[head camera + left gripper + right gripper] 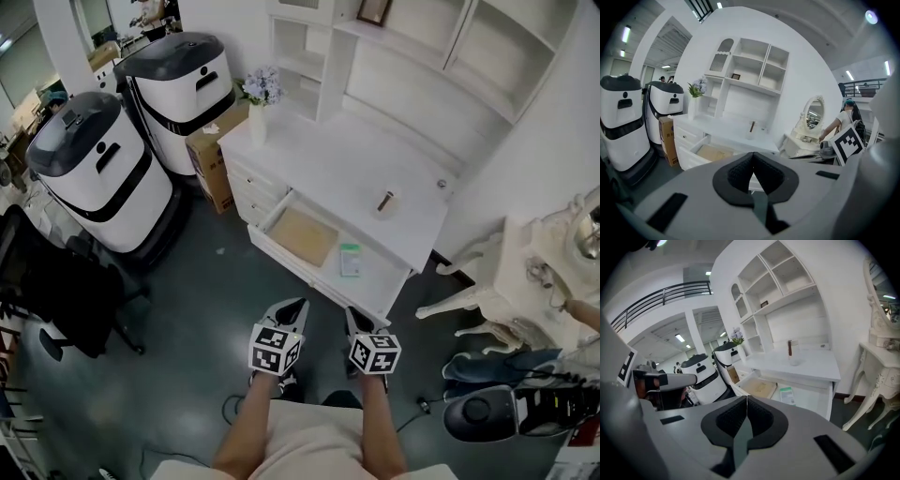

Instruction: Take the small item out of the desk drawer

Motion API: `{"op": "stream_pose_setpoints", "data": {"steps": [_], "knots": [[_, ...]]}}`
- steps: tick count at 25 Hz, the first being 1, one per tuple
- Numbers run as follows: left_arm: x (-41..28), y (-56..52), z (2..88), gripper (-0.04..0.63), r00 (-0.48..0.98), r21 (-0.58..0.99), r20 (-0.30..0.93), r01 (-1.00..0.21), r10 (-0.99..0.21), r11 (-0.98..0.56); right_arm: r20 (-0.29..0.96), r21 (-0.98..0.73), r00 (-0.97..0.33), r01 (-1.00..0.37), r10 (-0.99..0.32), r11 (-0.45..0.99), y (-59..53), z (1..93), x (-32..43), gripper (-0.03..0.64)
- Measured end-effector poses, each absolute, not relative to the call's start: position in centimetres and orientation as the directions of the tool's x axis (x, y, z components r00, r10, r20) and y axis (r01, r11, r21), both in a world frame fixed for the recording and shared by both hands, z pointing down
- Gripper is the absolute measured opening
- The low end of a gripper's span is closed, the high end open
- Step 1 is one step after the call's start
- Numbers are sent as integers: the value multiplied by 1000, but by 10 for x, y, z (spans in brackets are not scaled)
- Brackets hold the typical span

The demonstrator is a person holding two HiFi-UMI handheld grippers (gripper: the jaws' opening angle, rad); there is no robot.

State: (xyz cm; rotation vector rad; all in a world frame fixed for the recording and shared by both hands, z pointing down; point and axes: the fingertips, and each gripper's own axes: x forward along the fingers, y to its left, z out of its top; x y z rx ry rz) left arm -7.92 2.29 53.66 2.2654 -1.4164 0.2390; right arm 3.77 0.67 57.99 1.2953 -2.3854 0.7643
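Observation:
The white desk has its wide drawer pulled out toward me. In the drawer lie a small green-and-white item and a flat tan pad; the same green-and-white item shows in the right gripper view. My left gripper and right gripper hang side by side in front of the drawer, a short way from its front edge. Both are shut with nothing between the pads. The left gripper points at the desk, as does the right gripper.
Two large white-and-black robots stand left of the desk, with a cardboard box between them and it. On the desktop are a vase of flowers and a small upright cylinder. An ornate white table stands at the right. Cables lie on the floor.

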Motion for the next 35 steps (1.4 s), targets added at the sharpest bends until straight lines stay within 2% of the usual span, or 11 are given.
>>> {"op": "stream_pose_setpoints", "data": {"steps": [8, 18, 27, 35], "knots": [[-102, 9, 539, 17, 455, 253, 368, -888, -811, -383, 497, -264, -544, -837, -676, 479, -20, 580, 36, 26], [-113, -43, 554, 17, 455, 233, 380, -890, -805, -393, 529, -249, -483, -874, -698, 417, -90, 601, 59, 26], [-118, -136, 563, 17, 500, 230, 420, -866, -757, -444, 636, -213, -369, -928, -678, 305, -176, 637, 71, 26], [-110, -192, 577, 17, 541, 253, 458, -840, -705, -480, 699, -200, -337, -939, -631, 280, -215, 662, 68, 28]]}}
